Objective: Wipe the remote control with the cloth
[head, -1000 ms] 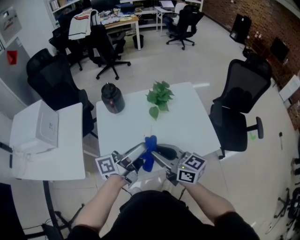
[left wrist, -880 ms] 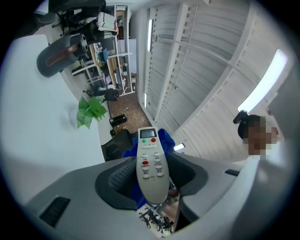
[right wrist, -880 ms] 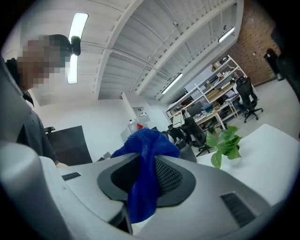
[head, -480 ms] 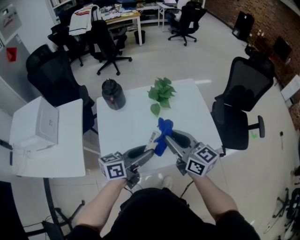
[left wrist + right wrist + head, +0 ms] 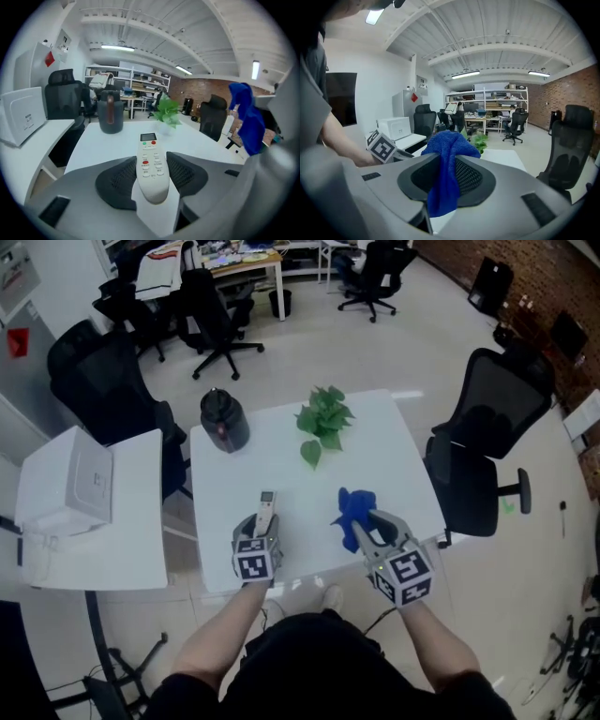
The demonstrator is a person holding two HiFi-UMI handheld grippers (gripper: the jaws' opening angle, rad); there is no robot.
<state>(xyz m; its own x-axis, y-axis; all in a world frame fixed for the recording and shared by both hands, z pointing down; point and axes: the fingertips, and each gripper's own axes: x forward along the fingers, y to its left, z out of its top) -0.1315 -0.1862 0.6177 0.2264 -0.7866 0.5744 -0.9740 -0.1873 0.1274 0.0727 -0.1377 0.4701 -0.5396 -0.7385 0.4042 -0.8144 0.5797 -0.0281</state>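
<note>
A white remote control (image 5: 266, 506) with red and green buttons sticks out of my left gripper (image 5: 262, 524), whose jaws are shut on its rear half (image 5: 151, 166). It points away from me over the white table (image 5: 281, 465). The blue cloth (image 5: 354, 512) hangs bunched from my right gripper (image 5: 367, 524), which is shut on it; in the right gripper view the cloth (image 5: 446, 161) drapes down between the two pads. The two grippers are apart, left one over the table's near left, right one over its near right. From the left gripper view the cloth (image 5: 245, 117) shows at the far right.
A dark jug (image 5: 223, 421) stands at the table's back left and a green leafy plant (image 5: 322, 423) at the back middle. A black office chair (image 5: 487, 442) is on the right, another (image 5: 103, 390) on the left beside a side table with a white box (image 5: 66, 486).
The two grippers were crossed close together near the table's front edge with the cloth against the remote. They have drawn apart: the left with the remote to the left, the right with the cloth to the right.
</note>
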